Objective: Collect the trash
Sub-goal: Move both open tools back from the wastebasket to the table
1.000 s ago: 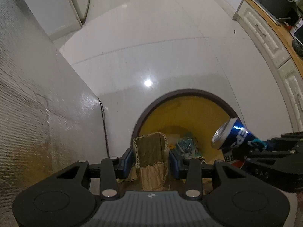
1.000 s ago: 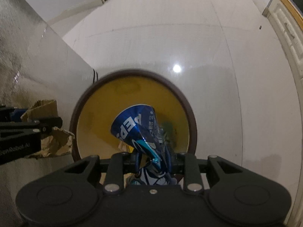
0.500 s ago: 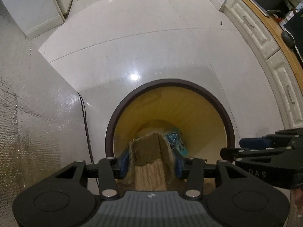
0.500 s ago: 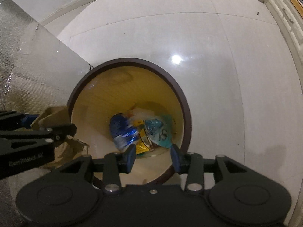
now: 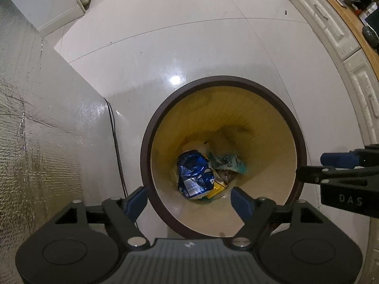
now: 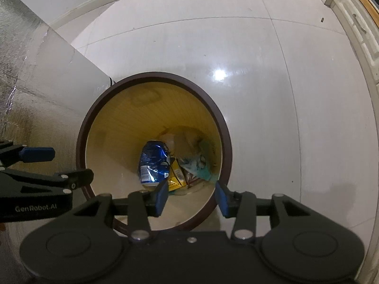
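A round bin with a dark brown rim and yellow inside stands on the floor below both grippers. At its bottom lie a crushed blue Pepsi can, a teal wrapper, a yellow packet and a brownish blurred piece. My left gripper is open and empty above the bin's near rim; it shows at the left in the right wrist view. My right gripper is open and empty over the bin; it shows at the right in the left wrist view.
A foil-covered wall or panel rises close on the left, with a black cable running down beside the bin. White tiled floor lies beyond. White cabinets with a wooden top line the right side.
My right gripper opened and the Pepsi can dropped into the bin. My left gripper then opened and let go of the brown cardboard piece, which is no longer between its fingers.
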Available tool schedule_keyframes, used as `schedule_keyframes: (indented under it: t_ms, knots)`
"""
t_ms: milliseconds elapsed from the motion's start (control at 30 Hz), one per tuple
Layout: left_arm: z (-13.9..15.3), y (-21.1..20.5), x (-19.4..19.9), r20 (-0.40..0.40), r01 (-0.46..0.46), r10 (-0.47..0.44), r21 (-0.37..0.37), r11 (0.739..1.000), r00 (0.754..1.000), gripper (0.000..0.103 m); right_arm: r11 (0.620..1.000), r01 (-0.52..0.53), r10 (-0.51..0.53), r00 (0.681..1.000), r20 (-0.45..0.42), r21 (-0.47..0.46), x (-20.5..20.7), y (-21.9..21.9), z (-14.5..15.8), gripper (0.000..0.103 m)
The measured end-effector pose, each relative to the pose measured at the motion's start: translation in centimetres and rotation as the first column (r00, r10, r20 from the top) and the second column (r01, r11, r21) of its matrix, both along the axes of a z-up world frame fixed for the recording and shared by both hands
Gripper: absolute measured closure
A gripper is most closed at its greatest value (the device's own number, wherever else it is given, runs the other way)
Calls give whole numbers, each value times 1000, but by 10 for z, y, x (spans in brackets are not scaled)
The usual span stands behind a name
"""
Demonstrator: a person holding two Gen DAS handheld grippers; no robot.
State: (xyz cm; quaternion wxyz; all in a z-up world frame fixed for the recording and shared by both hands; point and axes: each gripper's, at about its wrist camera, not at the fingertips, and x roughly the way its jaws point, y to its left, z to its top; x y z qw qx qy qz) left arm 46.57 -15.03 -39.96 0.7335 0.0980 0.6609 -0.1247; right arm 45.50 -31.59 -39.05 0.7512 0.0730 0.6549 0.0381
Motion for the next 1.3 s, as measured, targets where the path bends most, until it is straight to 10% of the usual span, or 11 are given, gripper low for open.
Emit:
schedule_keyframes:
  t_ms: [833, 1300]
  knots:
    - [42, 26, -8, 49, -80, 80, 12, 997, 996, 0, 999, -5, 8, 995, 100, -37, -13, -10, 41, 2]
    - [90, 40, -25, 115, -96, 96, 2, 995, 989, 0, 997, 9, 3, 987, 159, -79, -27, -17, 84, 0]
